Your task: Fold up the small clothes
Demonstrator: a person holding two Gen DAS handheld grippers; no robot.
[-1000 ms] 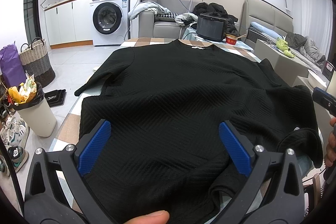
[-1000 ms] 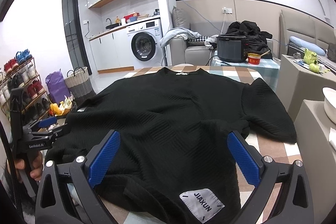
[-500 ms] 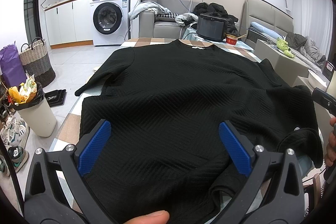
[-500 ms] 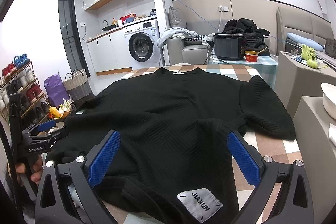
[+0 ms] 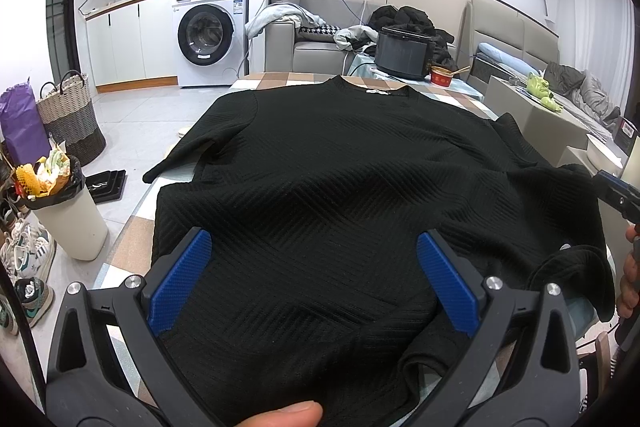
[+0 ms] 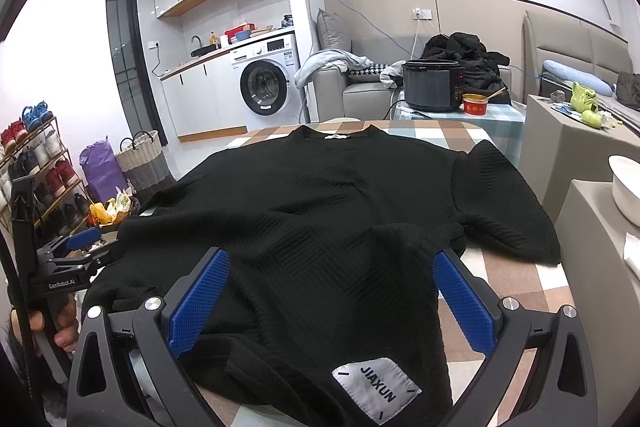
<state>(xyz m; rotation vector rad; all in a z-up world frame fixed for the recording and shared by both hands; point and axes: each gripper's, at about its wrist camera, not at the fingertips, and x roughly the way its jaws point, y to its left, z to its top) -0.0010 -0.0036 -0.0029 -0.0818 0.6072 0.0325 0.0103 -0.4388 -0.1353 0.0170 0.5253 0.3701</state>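
A black sweater [image 5: 340, 195] lies spread over the checked worktop [image 6: 516, 279] — neckline at the far edge. Both tongs — left tongs [image 5: 314, 279], right tongs [image 6: 328, 299] — hang released above its near hem.

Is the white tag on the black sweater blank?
No, the white tag on the black sweater reads JIAXUN in dark letters.

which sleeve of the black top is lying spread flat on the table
The right sleeve, flared flat on the checked table. The left sleeve trails off the table's edge.
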